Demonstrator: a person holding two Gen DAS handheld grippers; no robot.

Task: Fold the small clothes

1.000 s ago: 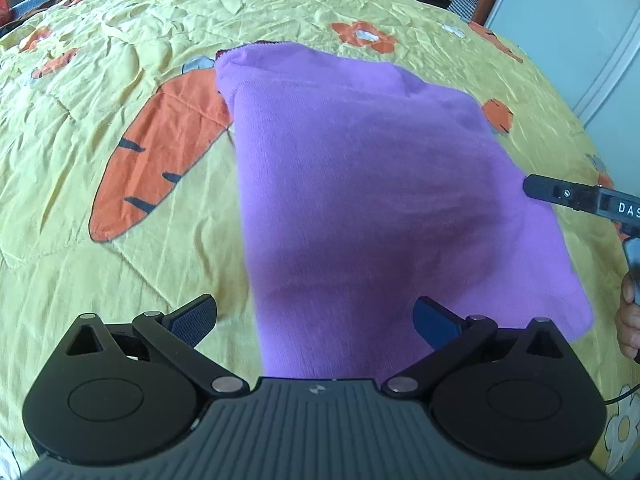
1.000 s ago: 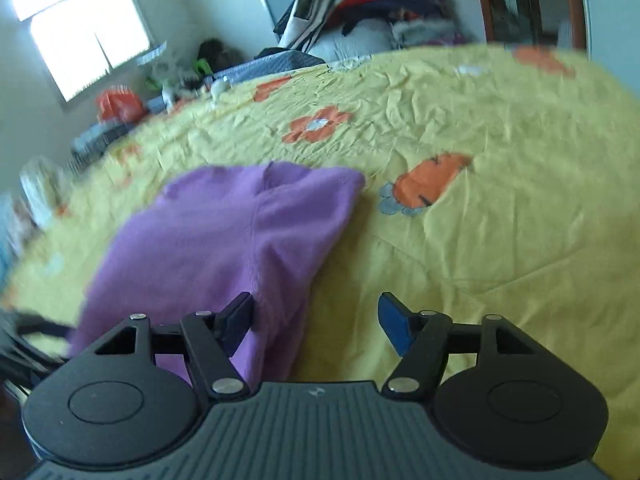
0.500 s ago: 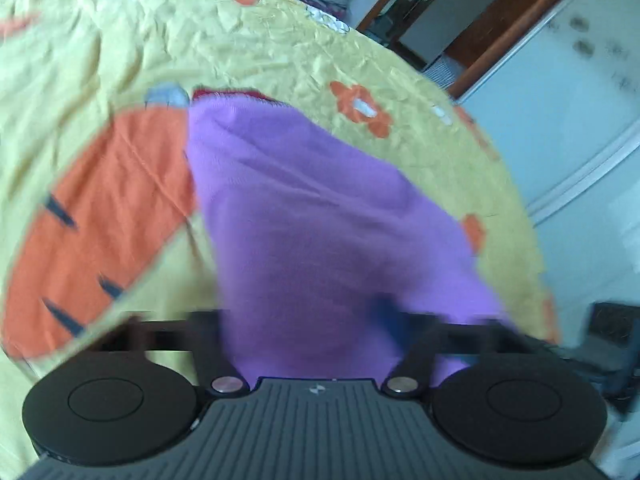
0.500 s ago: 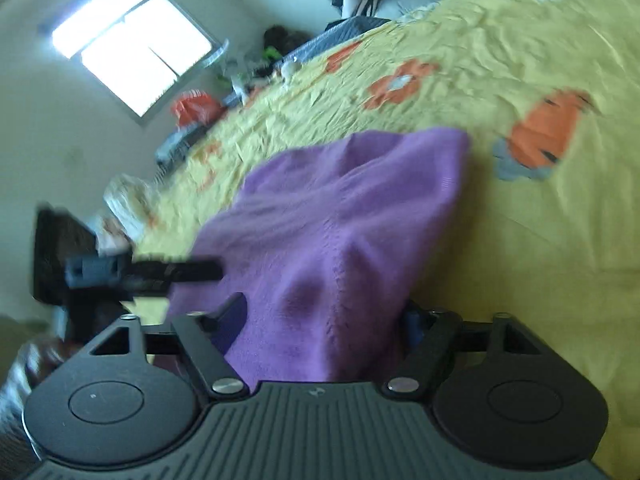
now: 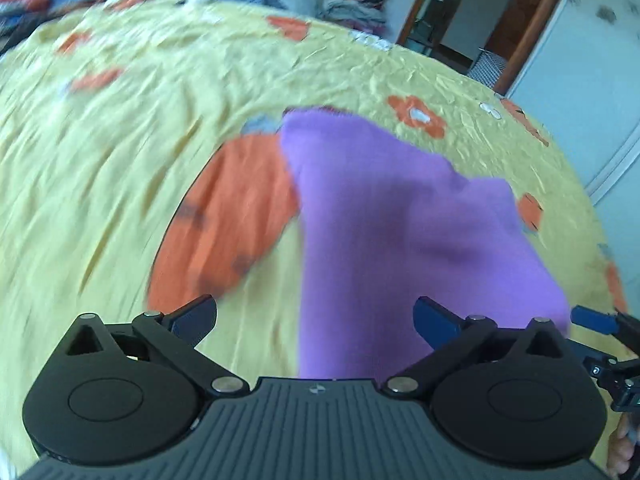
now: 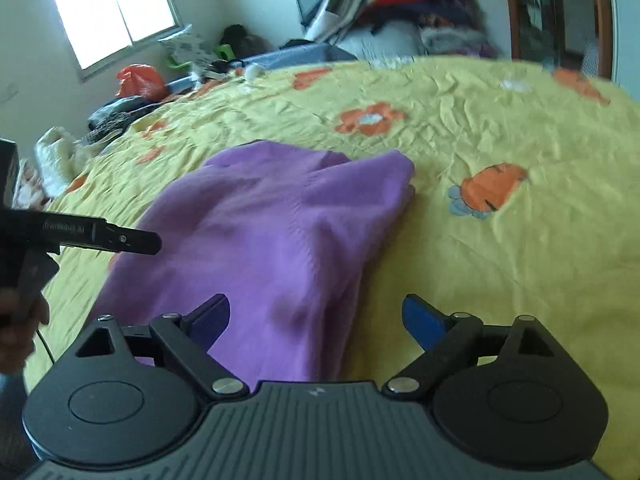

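A purple knit garment [image 5: 400, 220] lies folded on the yellow bedspread [image 5: 120, 140]. My left gripper [image 5: 316, 314] hovers over its near left edge, jaws opening wide, the cloth lying loose below and between the fingers, not pinched. In the right wrist view the garment [image 6: 272, 232] shows a folded far corner. My right gripper [image 6: 316, 314] is over its near right edge, jaws also opening, cloth under the left finger and not held. Each view catches the other gripper: the right gripper [image 5: 600, 324] at the right edge, the left gripper [image 6: 100, 236] at the left.
The bedspread [image 6: 520, 260] has orange carrot and flower prints. Piled clothes [image 6: 400, 12] and an orange bag [image 6: 140, 80] crowd the far side below a window [image 6: 112, 12]. A doorway [image 5: 452, 20] and white wardrobe [image 5: 580, 80] stand to the right.
Half a second ago both grippers were closed on the garment's near edge; now both have opened and let it go. Both have drawn back and turned slightly.
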